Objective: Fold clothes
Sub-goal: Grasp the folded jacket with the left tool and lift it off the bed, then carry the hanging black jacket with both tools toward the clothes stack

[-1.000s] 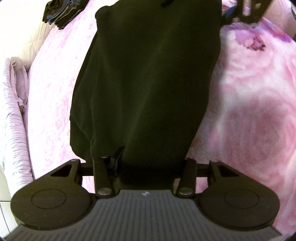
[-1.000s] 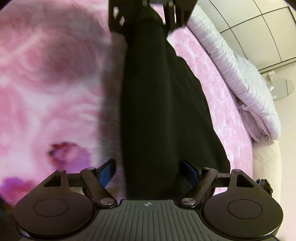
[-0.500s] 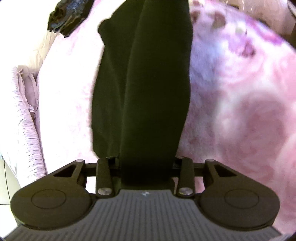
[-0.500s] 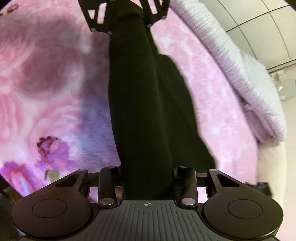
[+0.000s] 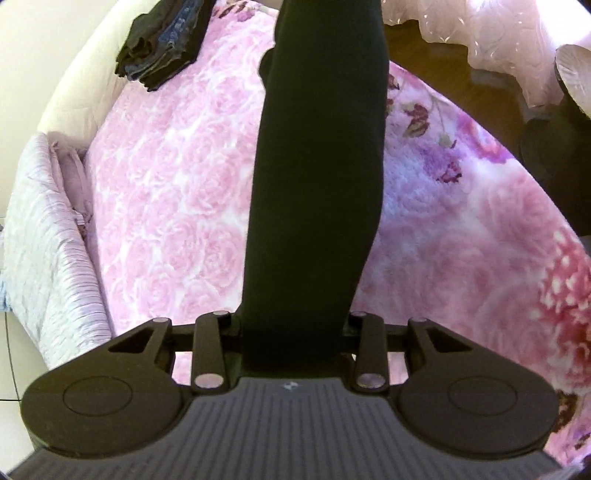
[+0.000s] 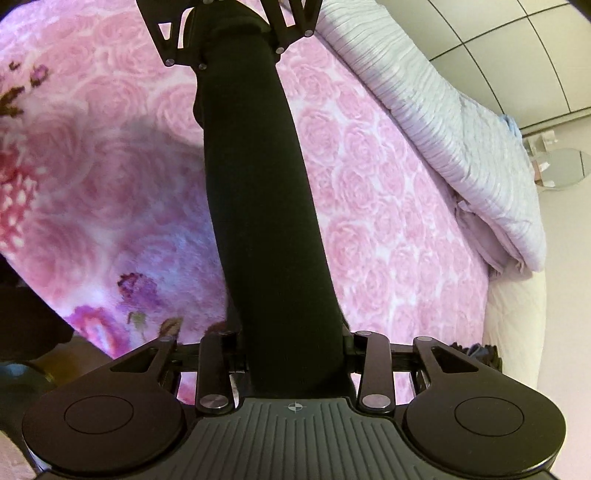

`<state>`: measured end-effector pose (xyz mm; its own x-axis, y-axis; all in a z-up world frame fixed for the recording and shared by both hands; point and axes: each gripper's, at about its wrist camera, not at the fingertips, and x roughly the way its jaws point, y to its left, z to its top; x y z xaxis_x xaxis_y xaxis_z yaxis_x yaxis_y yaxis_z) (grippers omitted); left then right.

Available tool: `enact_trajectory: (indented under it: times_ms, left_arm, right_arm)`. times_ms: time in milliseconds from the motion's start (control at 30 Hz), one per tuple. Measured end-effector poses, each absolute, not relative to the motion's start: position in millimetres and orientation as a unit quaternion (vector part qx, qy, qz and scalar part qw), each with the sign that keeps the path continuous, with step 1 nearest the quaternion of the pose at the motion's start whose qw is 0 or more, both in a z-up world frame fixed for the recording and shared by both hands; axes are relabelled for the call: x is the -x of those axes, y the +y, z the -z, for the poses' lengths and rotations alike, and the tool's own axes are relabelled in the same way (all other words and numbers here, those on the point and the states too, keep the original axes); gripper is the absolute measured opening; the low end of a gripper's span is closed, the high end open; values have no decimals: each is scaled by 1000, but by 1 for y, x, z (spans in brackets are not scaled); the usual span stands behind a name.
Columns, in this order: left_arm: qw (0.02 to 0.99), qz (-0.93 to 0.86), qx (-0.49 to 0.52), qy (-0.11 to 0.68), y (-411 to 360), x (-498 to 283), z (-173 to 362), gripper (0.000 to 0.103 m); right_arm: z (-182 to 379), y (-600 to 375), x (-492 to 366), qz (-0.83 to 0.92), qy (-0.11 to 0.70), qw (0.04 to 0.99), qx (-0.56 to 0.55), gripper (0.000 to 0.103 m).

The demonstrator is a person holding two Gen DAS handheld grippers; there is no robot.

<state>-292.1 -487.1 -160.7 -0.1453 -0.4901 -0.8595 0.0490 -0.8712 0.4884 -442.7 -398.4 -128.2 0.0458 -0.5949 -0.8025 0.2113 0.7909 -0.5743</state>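
Note:
A black garment (image 5: 317,184) is stretched taut in the air between my two grippers, above a pink rose-patterned blanket (image 5: 166,192). My left gripper (image 5: 295,332) is shut on one end of it; its fingertips are hidden under the cloth. My right gripper (image 6: 295,354) is shut on the other end (image 6: 266,221). In the right wrist view the left gripper (image 6: 236,40) shows at the top, clamped on the garment's far end.
A stack of folded dark clothes (image 5: 162,40) lies at the bed's far corner. A lilac ribbed quilt (image 5: 48,266) lies along the bed's side, also in the right wrist view (image 6: 461,147). Wooden floor (image 5: 443,66) and a lace curtain (image 5: 498,33) lie beyond the bed.
Both grippers have lifted and pulled apart. The garment has come up off the blanket and narrowed into a taut band between them.

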Motion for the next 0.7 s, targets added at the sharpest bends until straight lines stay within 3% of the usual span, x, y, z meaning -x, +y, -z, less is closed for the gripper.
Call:
enact_trajectory:
  times_ms: [700]
  left_arm:
    - [202,733,-606,-233,-472,286,98,32]
  right_arm:
    - [70,-375,436,339,615,689,177,36]
